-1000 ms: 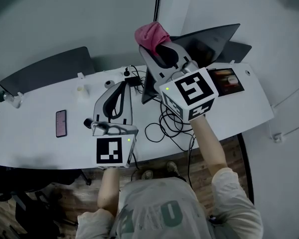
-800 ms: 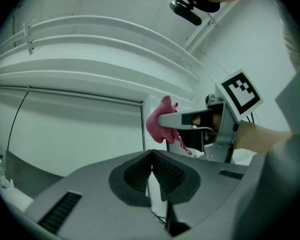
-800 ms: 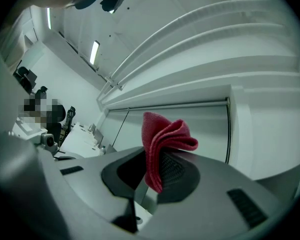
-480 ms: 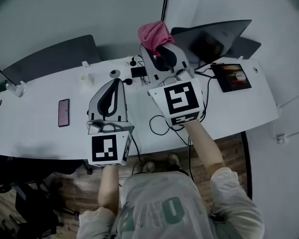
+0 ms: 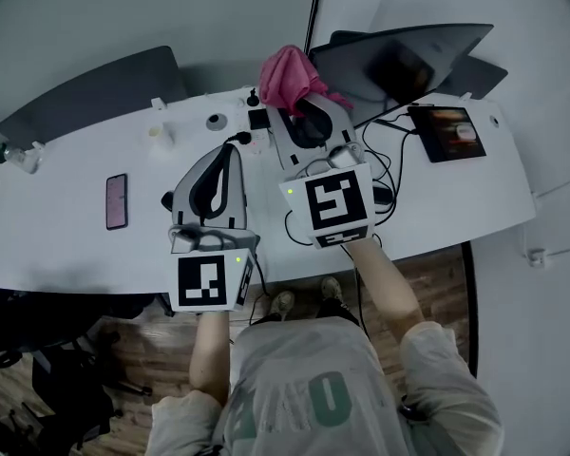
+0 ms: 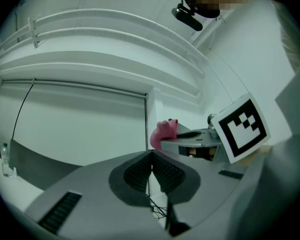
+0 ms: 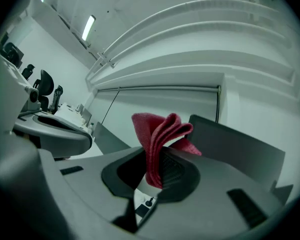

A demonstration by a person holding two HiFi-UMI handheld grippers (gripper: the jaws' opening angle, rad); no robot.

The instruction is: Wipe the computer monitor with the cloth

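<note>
2 tools hover above the white tabletop (image 5: 66, 255): the right tool (image 7: 152, 176) is clamped on a pink cloth (image 7: 157, 134) near the dark monitor (image 5: 399, 50), the left tool (image 6: 151, 156) is closed on nothing

desk (image 5: 57, 245) left: wide open, only a flat phone (image 5: 117, 200) | middle: cable tangle (image 5: 389, 174) plus small bits (image 5: 216, 122) along the back edge | right: tablet (image 5: 448, 133) lying beside the monitor (image 5: 399, 55) | cloth (image 5: 287, 72) in right gripper (image 5: 294, 103) sits just left of monitor
</note>
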